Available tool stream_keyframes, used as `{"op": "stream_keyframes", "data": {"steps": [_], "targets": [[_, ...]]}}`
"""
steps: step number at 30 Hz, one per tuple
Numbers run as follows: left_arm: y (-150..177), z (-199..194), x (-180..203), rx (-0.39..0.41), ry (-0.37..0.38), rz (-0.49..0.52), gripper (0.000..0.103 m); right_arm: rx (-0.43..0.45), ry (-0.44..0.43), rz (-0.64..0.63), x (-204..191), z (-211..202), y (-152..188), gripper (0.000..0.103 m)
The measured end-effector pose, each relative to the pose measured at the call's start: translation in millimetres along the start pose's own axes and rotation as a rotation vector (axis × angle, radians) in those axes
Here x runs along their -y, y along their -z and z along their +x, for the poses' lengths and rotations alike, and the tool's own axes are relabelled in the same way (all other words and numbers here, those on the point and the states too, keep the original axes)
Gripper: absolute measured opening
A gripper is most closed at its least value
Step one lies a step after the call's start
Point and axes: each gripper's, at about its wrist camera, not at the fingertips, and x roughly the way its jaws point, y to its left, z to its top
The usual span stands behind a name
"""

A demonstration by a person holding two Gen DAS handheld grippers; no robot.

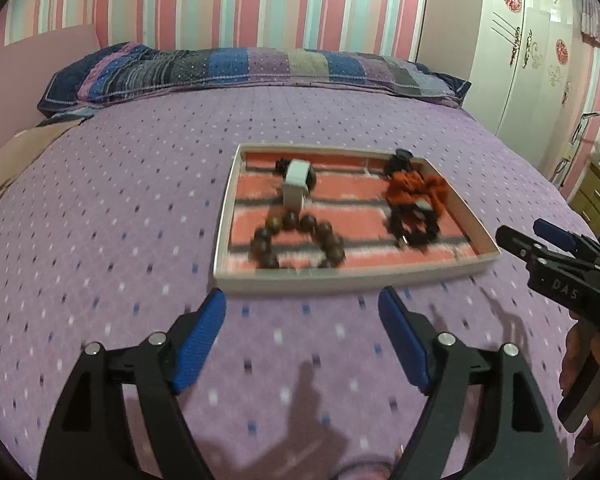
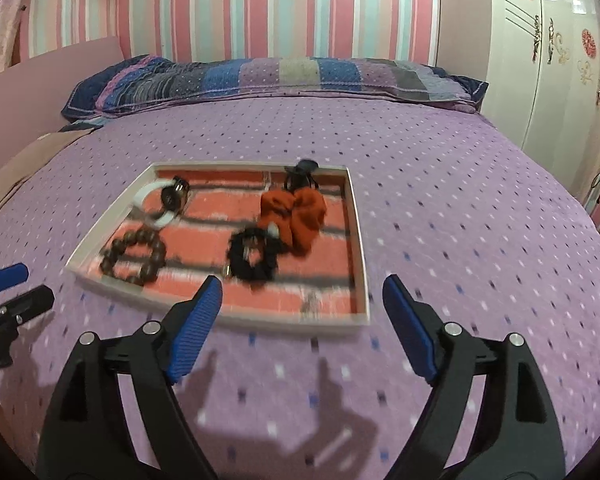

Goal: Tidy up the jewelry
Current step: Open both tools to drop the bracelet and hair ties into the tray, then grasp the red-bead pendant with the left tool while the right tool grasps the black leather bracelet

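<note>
Fingers: left gripper [image 1: 302, 300] and right gripper [image 2: 302, 288] both spread wide, empty.
Tray [image 1: 340, 278]: just beyond both fingertips, on the bed [image 1: 120, 200].
Bead bracelet [image 1: 298, 242]: inside, nearest the left fingers.

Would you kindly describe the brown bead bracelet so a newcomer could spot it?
On the purple bedspread lies a shallow white-rimmed tray. The brown bead bracelet sits in its near left corner, the only ring of round wooden beads, beside a black scrunchie.

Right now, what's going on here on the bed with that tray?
A person holds two claws over a purple bedspread. Both the left claw and the right claw are open and empty, short of the shallow tray. Inside it lie a brown bead bracelet, a white bangle, a black scrunchie and an orange scrunchie.
</note>
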Motion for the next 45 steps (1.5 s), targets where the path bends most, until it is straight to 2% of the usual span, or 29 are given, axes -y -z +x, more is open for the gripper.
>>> {"op": "stream_keyframes", "data": {"steps": [4, 10, 19, 26, 35, 45], "targets": [[29, -22, 6, -0.012, -0.001, -0.007, 0.079, -0.003, 0.004, -0.004, 1, -29, 33, 0.082], [68, -37, 14, -0.052, -0.010, -0.004, 0.080, -0.031, 0.016, -0.006, 2, -52, 74, 0.082], [97, -49, 5, -0.062, -0.034, -0.010, 0.080, -0.046, 0.025, -0.014, 4, -76, 115, 0.082], [105, -48, 0, -0.076, -0.021, -0.014, 0.080, -0.073, 0.025, 0.002, 7, -70, 125, 0.079], [107, -38, 24, -0.093, 0.003, 0.048, 0.080, -0.095, 0.028, -0.005, 6, -61, 126, 0.074], [114, -26, 10, -0.142, 0.025, 0.008, 0.077, -0.126, 0.012, -0.009, 2, -51, 131, 0.065]]}}
